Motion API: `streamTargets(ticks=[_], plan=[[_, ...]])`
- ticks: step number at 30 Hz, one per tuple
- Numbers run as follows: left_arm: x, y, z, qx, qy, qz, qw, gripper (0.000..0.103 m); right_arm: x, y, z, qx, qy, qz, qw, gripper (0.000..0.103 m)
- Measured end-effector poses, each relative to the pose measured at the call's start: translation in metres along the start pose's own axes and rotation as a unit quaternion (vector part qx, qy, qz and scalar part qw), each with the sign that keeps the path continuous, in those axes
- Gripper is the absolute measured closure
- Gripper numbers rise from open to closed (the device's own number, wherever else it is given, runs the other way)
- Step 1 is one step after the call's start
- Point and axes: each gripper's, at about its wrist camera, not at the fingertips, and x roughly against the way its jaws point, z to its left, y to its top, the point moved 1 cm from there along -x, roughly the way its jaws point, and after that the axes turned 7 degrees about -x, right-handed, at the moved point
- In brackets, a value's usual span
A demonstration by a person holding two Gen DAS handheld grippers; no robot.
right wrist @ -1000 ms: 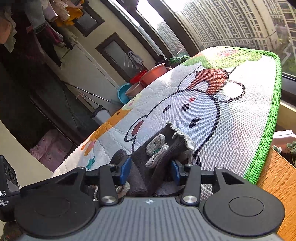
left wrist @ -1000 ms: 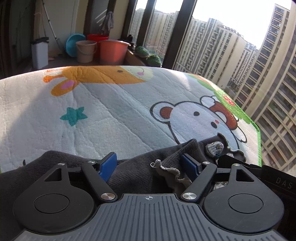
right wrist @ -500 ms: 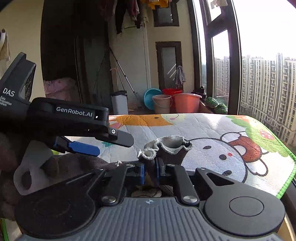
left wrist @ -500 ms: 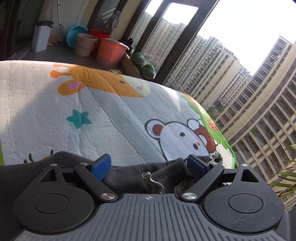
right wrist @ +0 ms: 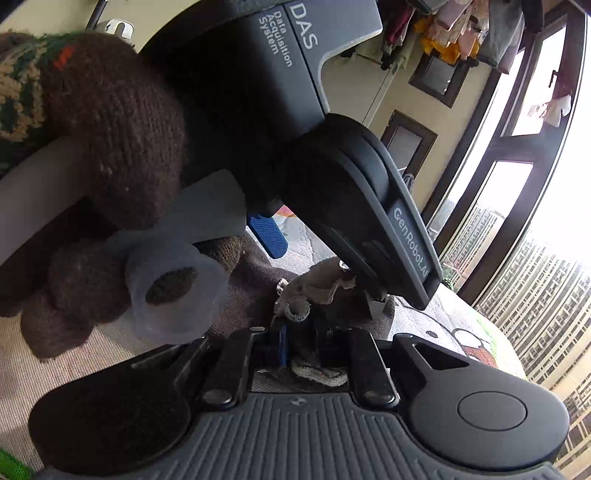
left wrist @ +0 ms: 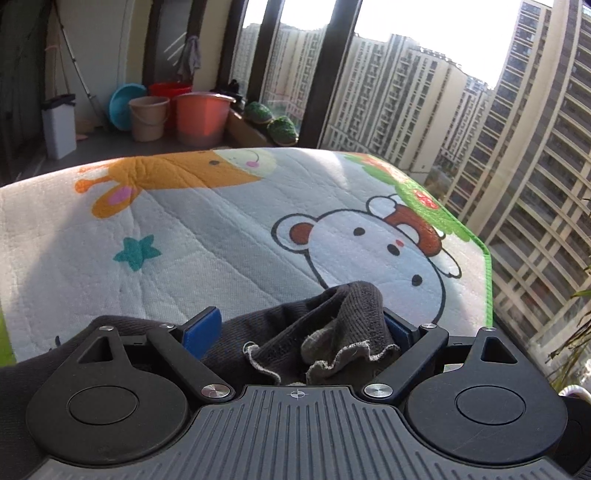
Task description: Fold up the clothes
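Observation:
A dark grey knit garment (left wrist: 332,325) with a frayed pale hem lies bunched on the cartoon play mat (left wrist: 229,236). My left gripper (left wrist: 301,326) is open, its blue pads (left wrist: 201,328) spread either side of the bunched cloth. My right gripper (right wrist: 301,345) is shut on a fold of the same garment (right wrist: 317,284), whose frilled edge sticks up past the fingers. In the right wrist view the left gripper's body (right wrist: 369,192) and a brown-gloved hand (right wrist: 110,147) fill the space just above and left.
Buckets (left wrist: 199,118) and a blue basin (left wrist: 123,107) stand on the floor beyond the mat. Large windows (left wrist: 424,92) run along the right. The mat's green edge (left wrist: 487,273) lies to the right. Clothes hang overhead (right wrist: 454,33).
The right gripper has swung close under the left gripper while still pinching the cloth. A fold of garment now stands between the left gripper's open fingers.

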Motion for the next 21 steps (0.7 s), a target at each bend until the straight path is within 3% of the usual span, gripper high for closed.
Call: streamTargets(ticks=[3, 10, 12, 14, 16, 19, 21], plan=[[-0.005, -0.005, 0.016, 0.032, -0.009, 0.011, 0.9994, 0.008, 0.002, -0.002, -0.004, -0.007, 0.005, 0.001, 1.0, 0.089], [0.002, -0.014, 0.024, 0.043, -0.014, -0.001, 0.999, 0.008, 0.013, -0.008, -0.017, -0.047, 0.025, 0.002, 0.999, 0.089], [0.003, -0.016, 0.027, 0.049, -0.019, 0.0, 0.9986, 0.008, 0.019, -0.009, -0.027, -0.064, 0.044, 0.0, 0.997, 0.089], [0.003, -0.017, 0.028, 0.047, -0.018, 0.001, 0.9987, 0.008, 0.031, -0.009, -0.045, -0.102, 0.08, -0.014, 0.992, 0.081], [0.003, -0.018, 0.029, 0.049, -0.018, 0.002, 0.9986, 0.008, 0.043, -0.011, -0.077, -0.181, 0.119, -0.031, 0.976, 0.053], [0.002, -0.017, 0.031, 0.055, -0.021, 0.003, 0.9983, 0.008, 0.047, -0.021, -0.125, -0.314, 0.147, -0.043, 0.937, 0.048], [0.002, -0.018, 0.031, 0.057, -0.019, 0.002, 0.9982, 0.007, 0.039, -0.029, -0.145, -0.385, 0.149, -0.027, 0.91, 0.048]])
